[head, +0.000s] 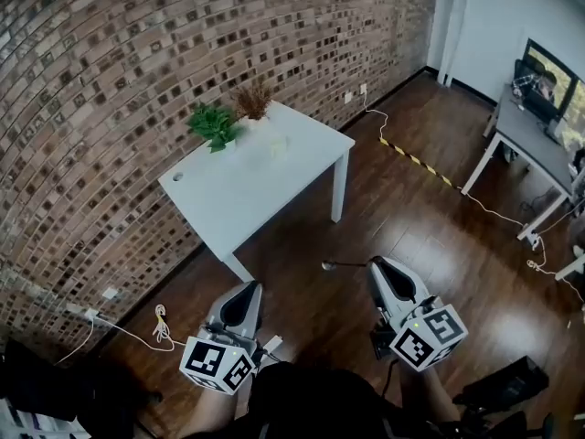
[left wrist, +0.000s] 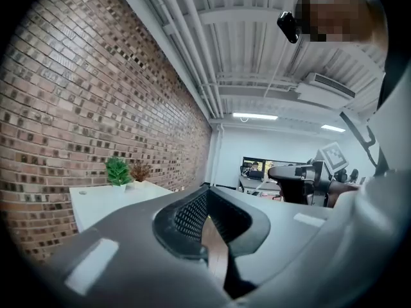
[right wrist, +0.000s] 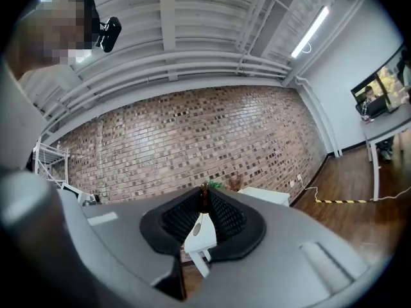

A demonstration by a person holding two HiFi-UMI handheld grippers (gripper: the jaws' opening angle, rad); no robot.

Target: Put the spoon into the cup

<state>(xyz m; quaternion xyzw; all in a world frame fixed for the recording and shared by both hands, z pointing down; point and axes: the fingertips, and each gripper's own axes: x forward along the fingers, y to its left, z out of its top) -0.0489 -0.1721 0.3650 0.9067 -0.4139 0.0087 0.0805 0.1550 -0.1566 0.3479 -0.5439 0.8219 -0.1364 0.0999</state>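
A metal spoon [head: 340, 265] sticks out level from my right gripper [head: 373, 263], its bowl toward the white table [head: 228, 199]. In the right gripper view the jaws [right wrist: 204, 194] are shut on the spoon [right wrist: 196, 230] handle. A pale cup [head: 278, 144] stands on the table near two potted plants [head: 214, 123]; it is small and hard to make out. My left gripper [head: 253, 287] is held low over the wooden floor, short of the table, its jaws together with nothing in them. The left gripper view shows its jaws [left wrist: 207, 194] and the table [left wrist: 96, 201] ahead at the left.
The table stands against a brick wall [head: 137, 53]. A small round thing [head: 177, 176] lies at its left end. Cables [head: 160, 326] trail on the floor by the wall. A striped cable cover [head: 416, 160] and a grey desk [head: 535, 140] with a monitor are at the right.
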